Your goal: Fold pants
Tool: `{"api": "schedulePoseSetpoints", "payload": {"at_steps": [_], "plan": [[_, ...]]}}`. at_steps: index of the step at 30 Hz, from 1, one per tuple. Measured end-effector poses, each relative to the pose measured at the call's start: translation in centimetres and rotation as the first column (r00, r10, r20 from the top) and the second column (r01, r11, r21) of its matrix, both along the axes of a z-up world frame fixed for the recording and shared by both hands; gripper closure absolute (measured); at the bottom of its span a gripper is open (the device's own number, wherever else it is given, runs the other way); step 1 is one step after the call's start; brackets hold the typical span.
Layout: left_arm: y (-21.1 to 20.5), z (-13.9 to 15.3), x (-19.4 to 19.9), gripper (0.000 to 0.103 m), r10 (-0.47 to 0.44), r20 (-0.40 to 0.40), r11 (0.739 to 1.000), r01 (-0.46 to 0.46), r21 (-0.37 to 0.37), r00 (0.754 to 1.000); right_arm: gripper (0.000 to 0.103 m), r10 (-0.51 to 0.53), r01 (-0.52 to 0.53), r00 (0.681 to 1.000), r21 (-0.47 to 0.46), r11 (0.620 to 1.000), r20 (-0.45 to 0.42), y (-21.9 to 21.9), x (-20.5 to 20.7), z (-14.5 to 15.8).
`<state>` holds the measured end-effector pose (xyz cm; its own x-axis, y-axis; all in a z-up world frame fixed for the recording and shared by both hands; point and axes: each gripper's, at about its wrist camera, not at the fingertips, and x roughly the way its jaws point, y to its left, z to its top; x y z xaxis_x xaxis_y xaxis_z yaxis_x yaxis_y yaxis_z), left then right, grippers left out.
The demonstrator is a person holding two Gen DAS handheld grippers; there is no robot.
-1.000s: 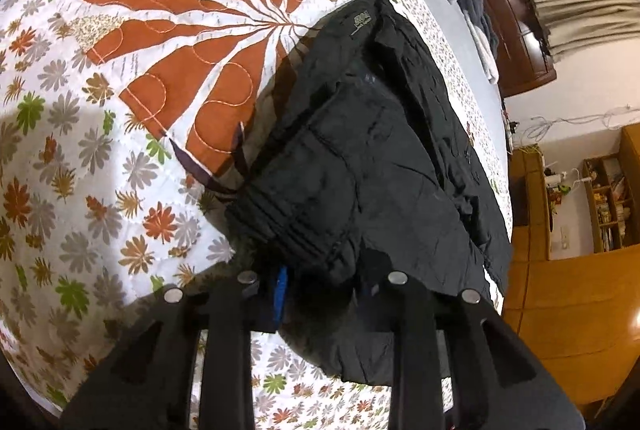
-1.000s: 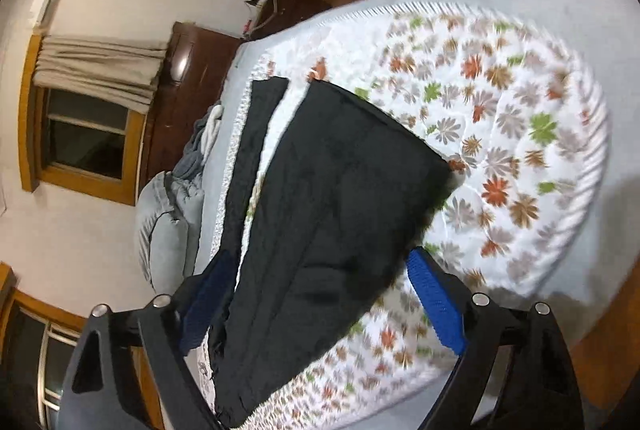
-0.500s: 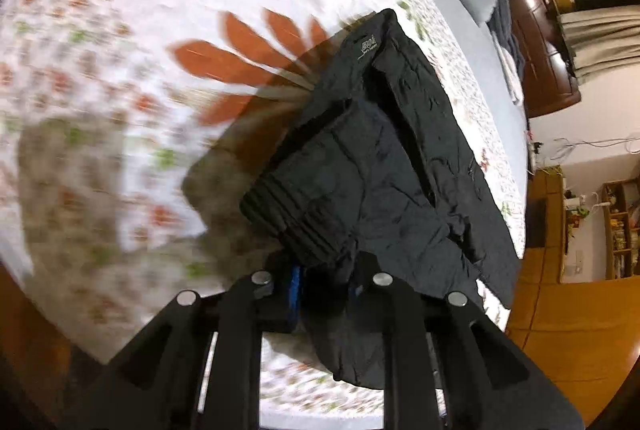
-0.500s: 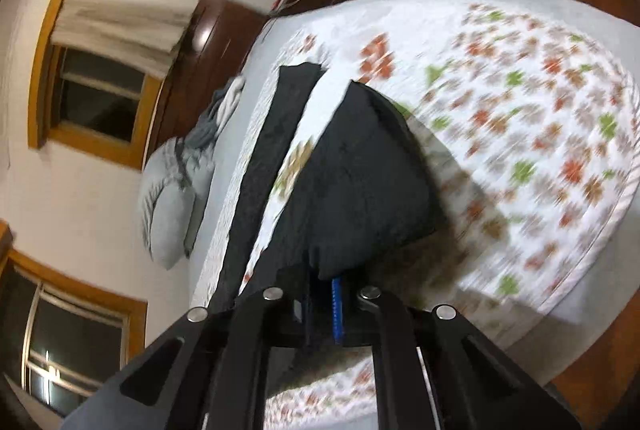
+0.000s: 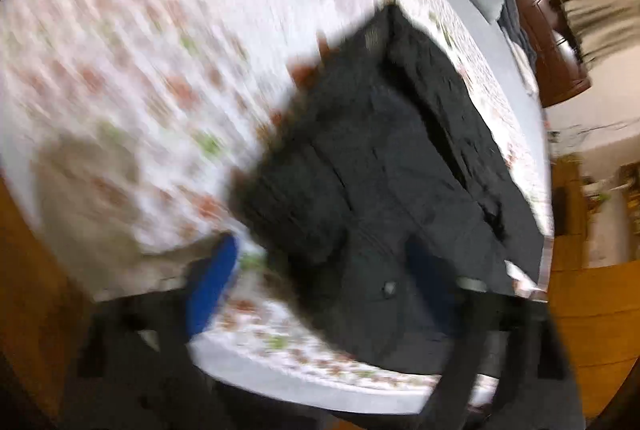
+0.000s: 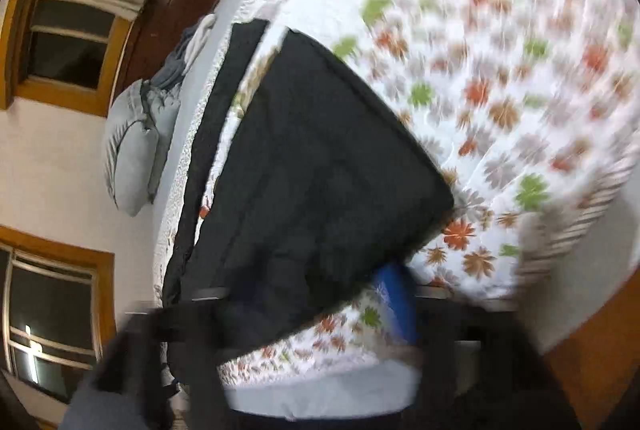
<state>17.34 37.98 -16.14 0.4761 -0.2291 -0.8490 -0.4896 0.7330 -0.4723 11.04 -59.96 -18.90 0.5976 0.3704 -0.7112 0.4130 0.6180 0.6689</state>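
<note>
Black pants (image 5: 384,166) lie folded into a thick stack on the flowered quilt (image 5: 120,70), near the bed's edge. My left gripper (image 5: 320,278) hovers at the stack's near end. Its jaws are opening, the blue pads (image 5: 212,278) are wide apart, and cloth lies between them untouched. In the right wrist view the same pants (image 6: 320,170) fill the middle. My right gripper (image 6: 320,310) is at their near corner, jaws opening, one blue pad (image 6: 396,306) clear of the cloth. Both views are motion-blurred.
A narrow black strip of cloth (image 6: 224,102) runs beside the stack toward the grey pillow (image 6: 132,150). A dark wooden cabinet (image 5: 552,42), windows (image 6: 60,42) and a curtain stand beyond the bed. Wooden floor (image 5: 592,330) lies past the mattress edge (image 6: 320,386).
Both grippers were shut on the pants' near end half a second ago. Now both have let go, spread their jaws and drawn back from the stack.
</note>
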Motion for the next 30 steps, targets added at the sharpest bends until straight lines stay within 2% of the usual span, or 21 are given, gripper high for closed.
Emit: {"api": "schedulePoseSetpoints", "payload": {"at_steps": [1,2,3,5,6,7,9,11,12,15,18,21,25,27,30], "plan": [[0.4,1.9,-0.1,0.013,-0.013,0.034,0.998,0.011,0.067,0.999,0.024,0.012,-0.012,1.0,-0.041,0.999,-0.008,-0.2,-0.1,1.2],[0.7,3.4,0.0,0.013,-0.032,0.065,0.995,0.025,0.099,0.997,0.024,0.021,-0.023,1.0,-0.08,0.997,-0.016,-0.3,0.0,2.4],[1.0,4.3,0.2,0.012,-0.044,0.088,0.993,0.034,0.113,0.995,0.024,0.033,-0.035,0.999,-0.135,0.99,-0.019,-0.2,0.3,4.1],[1.6,6.8,2.3,0.006,-0.08,0.144,0.989,0.06,0.138,0.986,0.024,0.07,-0.07,0.998,-0.165,0.984,-0.003,-0.3,0.5,5.8],[1.7,7.5,3.5,0.003,-0.098,0.157,0.987,0.077,0.139,0.983,0.021,0.105,-0.102,0.994,-0.162,0.982,0.014,0.5,1.9,7.0],[1.8,8.1,5.5,0.003,-0.127,0.173,0.986,0.106,0.127,0.977,0.015,0.128,-0.123,0.991,-0.155,0.98,0.026,1.2,2.8,7.6],[2.0,8.0,9.4,0.003,-0.172,0.191,0.984,0.162,0.069,0.966,0.006,0.176,-0.168,0.983,-0.137,0.976,0.052,3.3,5.4,8.3],[2.7,6.7,14.0,0.003,-0.205,0.162,0.978,0.209,-0.01,0.965,0.006,0.228,-0.22,0.972,-0.125,0.967,0.052,5.4,8.6,7.9],[2.3,6.2,15.8,0.003,-0.223,0.148,0.973,0.229,-0.026,0.964,0.006,0.248,-0.241,0.968,-0.112,0.964,0.047,5.7,10.4,7.3],[2.4,3.6,22.0,0.003,-0.285,0.081,0.958,0.287,-0.019,0.955,0.006,0.267,-0.264,0.963,-0.078,0.961,0.033,7.7,16.7,6.1],[3.0,1.6,26.2,0.003,-0.31,0.052,0.95,0.311,-0.026,0.949,0.006,0.289,-0.288,0.957,-0.085,0.954,0.011,9.2,22.3,5.1],[3.3,-0.1,29.2,0.003,-0.354,0.028,0.935,0.354,-0.004,0.935,0.006,0.312,-0.311,0.95,-0.109,0.944,-0.009,9.9,25.7,4.3],[4.2,-3.4,32.7,0.004,-0.38,-0.071,0.922,0.384,0.052,0.922,0.006,0.342,-0.34,0.94,-0.124,0.932,-0.004,11.1,29.9,3.7],[4.3,-4.4,33.3,0.004,-0.393,-0.078,0.917,0.397,0.04,0.916,0.006,0.354,-0.351,0.935,-0.124,0.928,0.001,11.2,31.6,3.4],[3.6,-4.9,33.9,0.004,-0.451,-0.048,0.89,0.453,0.048,0.891,0.006,0.365,-0.36,0.931,-0.124,0.925,0.021,10.8,33.8,3.2]]}}
